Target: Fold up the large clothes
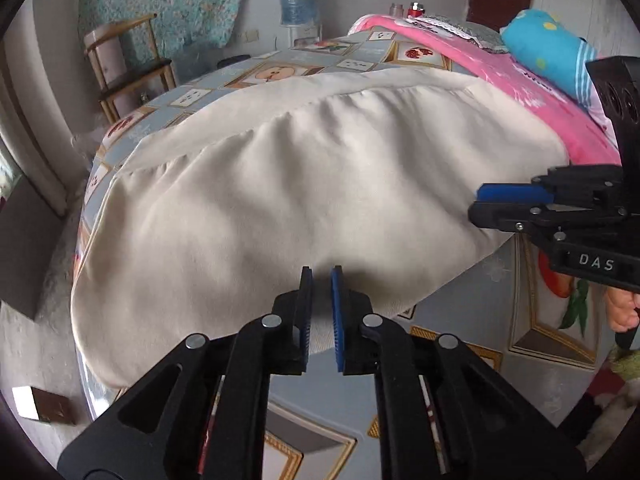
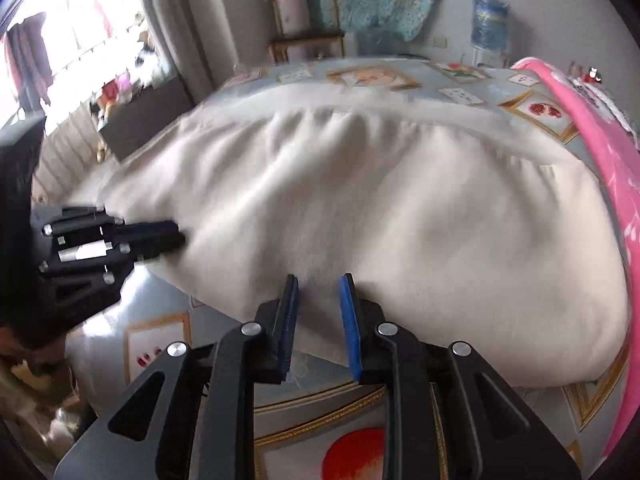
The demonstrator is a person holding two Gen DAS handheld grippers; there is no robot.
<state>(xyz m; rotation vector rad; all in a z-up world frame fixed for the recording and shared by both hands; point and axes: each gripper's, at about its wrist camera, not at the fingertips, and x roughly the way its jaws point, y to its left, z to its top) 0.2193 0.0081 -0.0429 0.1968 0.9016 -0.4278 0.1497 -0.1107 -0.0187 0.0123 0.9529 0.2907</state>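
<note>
L gripper point(image 1: 321, 276) jaws nearly closed, nothing between them; R gripper point(image 2: 319, 284) narrow gap, also empty, both at near hem of cream garment point(image 1: 320, 184) spread across table point(image 1: 472, 320). Pinch hem w/ both, pull level, fold twd far waistband evenly.

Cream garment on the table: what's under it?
The cream garment lies on a fruit-patterned tablecloth, visible around its edges. Whatever lies under its middle is covered.
</note>
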